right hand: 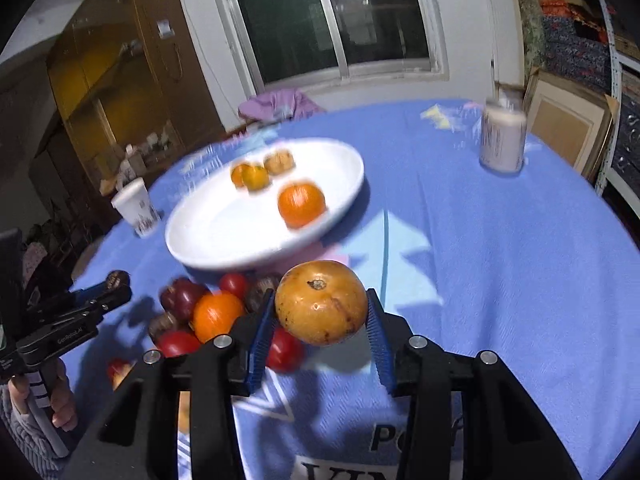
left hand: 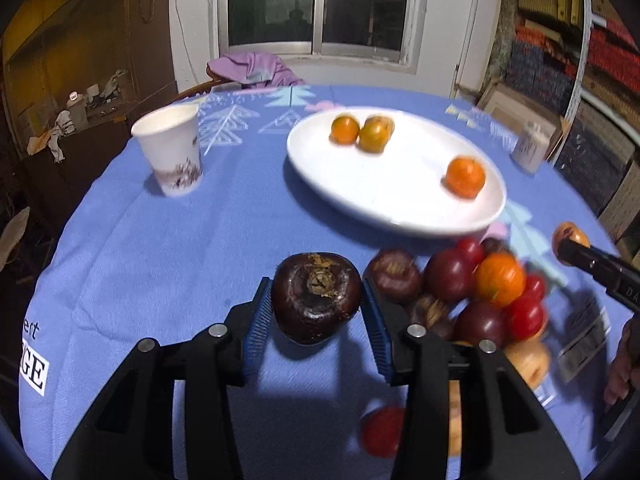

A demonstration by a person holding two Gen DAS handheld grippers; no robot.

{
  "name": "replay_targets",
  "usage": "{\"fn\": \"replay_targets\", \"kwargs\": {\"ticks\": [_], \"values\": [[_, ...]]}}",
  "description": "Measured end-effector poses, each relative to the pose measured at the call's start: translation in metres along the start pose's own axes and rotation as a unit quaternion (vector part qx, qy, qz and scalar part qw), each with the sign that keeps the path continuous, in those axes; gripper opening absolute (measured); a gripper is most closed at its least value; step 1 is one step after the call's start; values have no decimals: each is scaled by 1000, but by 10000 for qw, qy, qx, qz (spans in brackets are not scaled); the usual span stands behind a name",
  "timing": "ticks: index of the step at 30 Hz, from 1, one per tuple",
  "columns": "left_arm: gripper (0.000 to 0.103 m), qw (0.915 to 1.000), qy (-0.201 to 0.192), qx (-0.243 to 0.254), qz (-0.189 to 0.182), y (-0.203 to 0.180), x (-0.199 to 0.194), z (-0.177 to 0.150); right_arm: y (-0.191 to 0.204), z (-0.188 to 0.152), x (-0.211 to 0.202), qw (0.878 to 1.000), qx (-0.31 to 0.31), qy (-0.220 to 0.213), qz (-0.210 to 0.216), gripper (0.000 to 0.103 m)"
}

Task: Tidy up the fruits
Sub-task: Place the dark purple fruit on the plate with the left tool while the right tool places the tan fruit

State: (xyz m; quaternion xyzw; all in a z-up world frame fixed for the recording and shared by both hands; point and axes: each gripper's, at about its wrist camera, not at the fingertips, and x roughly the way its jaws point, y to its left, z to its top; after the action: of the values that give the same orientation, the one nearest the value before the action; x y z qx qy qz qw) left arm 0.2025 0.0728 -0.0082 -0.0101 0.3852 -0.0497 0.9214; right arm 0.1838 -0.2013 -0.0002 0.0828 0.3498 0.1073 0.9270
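My left gripper (left hand: 318, 300) is shut on a dark purple-brown fruit (left hand: 316, 298) and holds it above the blue tablecloth. My right gripper (right hand: 322, 306) is shut on a yellow-brown fruit (right hand: 320, 302), lifted over the cloth; it also shows in the left wrist view (left hand: 570, 238). A pile of mixed fruits (left hand: 476, 292), red, dark purple and orange, lies right of the left gripper and in the right wrist view (right hand: 208, 312). A white plate (left hand: 384, 196) behind the pile holds three orange fruits (left hand: 465, 176); in the right wrist view the plate (right hand: 224, 236) shows one more, tan fruit at the back.
A white paper cup (left hand: 172, 148) stands at the left of the table, also in the right wrist view (right hand: 136, 208). A white bottle (right hand: 502, 140) stands at the far right. A purple cloth (left hand: 252, 68) lies at the far edge below the window.
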Motion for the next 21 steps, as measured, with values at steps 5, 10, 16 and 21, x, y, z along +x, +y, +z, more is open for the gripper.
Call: {"fn": "replay_targets", "kwargs": {"ticks": [5, 10, 16, 21], "values": [[44, 9990, -401, 122, 174, -19, -6, 72, 22, 72, -11, 9989, -149, -446, 21, 45], [44, 9985, -506, 45, 186, -34, 23, 104, 30, 121, 32, 9987, 103, -463, 199, 45], [44, 9993, -71, 94, 352, -24, 83, 108, 37, 130, 104, 9999, -159, 43, 38, 45], [44, 9992, 139, 83, 357, -13, 110, 107, 29, 121, 145, 9987, -157, 490, -60, 44]]}}
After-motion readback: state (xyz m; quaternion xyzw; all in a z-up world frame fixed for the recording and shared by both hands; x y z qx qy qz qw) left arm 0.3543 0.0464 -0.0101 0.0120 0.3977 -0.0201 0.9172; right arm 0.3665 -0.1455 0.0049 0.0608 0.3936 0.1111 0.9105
